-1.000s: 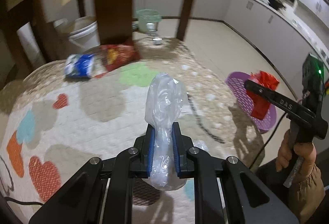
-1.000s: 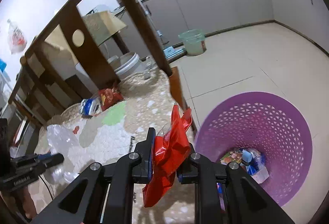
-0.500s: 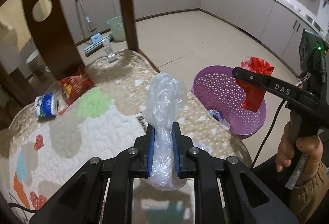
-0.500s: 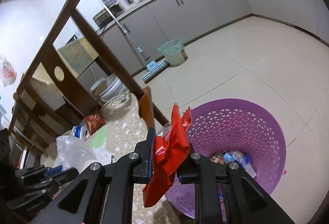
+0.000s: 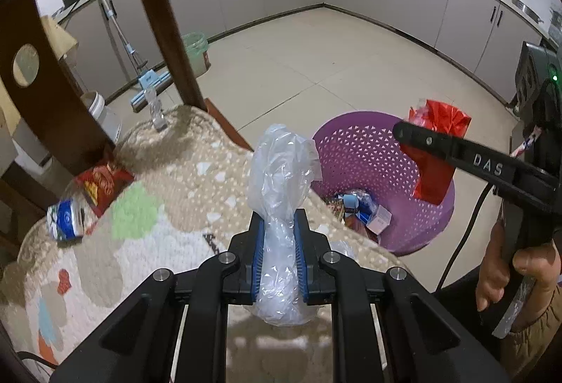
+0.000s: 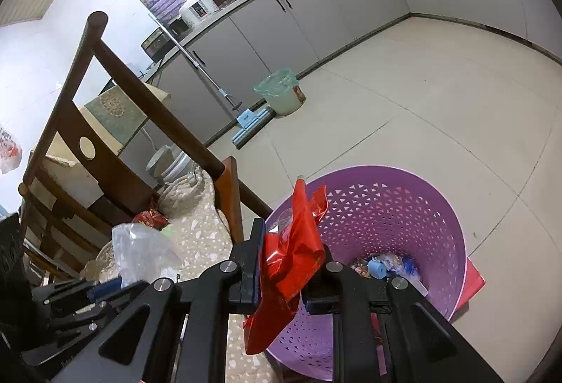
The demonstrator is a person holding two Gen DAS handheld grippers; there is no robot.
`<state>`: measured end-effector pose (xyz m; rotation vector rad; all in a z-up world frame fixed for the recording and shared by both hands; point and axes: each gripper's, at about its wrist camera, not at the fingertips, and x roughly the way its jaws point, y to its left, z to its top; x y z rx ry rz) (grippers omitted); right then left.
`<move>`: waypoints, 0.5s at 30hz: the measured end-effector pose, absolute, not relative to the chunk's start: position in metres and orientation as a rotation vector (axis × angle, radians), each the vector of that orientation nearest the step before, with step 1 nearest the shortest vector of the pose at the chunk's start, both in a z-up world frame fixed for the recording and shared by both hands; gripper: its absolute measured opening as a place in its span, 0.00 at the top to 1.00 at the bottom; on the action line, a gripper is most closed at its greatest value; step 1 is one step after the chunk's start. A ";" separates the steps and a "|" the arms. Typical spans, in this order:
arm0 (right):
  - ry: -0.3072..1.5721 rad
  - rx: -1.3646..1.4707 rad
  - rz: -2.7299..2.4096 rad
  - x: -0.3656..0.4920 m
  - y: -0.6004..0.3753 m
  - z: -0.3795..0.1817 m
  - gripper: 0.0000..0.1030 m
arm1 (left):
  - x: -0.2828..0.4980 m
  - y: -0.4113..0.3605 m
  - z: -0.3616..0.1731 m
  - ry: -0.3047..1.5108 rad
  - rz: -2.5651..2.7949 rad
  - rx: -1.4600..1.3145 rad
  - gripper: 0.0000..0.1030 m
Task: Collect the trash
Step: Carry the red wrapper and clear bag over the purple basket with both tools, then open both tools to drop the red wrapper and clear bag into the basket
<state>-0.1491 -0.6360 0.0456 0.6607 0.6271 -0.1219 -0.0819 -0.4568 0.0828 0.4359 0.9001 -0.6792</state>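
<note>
Clearly featherlight and limp, the clear plastic bag sits clamped in the left gripper at lower centre, the crinkly red wrapper pinched mid-body in the right gripper beside the purple basket.

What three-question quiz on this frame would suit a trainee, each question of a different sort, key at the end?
1. True or false: the left hand-held gripper is shut on a clear plastic bag.
2. What colour is the wrapper in the right hand-held gripper? A) blue B) red C) green
3. Fill in: two pieces of trash, a red snack packet and a blue-and-white wrapper, lie on the chair's ____.

Key
1. True.
2. B; it hangs above the purple basket, which already holds some trash.
3. Cushion.
</note>
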 end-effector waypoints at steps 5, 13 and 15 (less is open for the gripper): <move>0.630 0.692 -0.134 -0.150 -0.644 0.041 0.82 | -0.083 -0.476 0.085 0.883 -0.695 0.459 0.85; 0.629 0.754 -0.147 -0.153 -0.660 0.032 0.82 | -0.090 -0.504 0.079 0.877 -0.733 0.495 0.85; 0.632 0.761 -0.152 -0.153 -0.663 0.031 0.81 | -0.091 -0.510 0.077 0.876 -0.739 0.505 0.85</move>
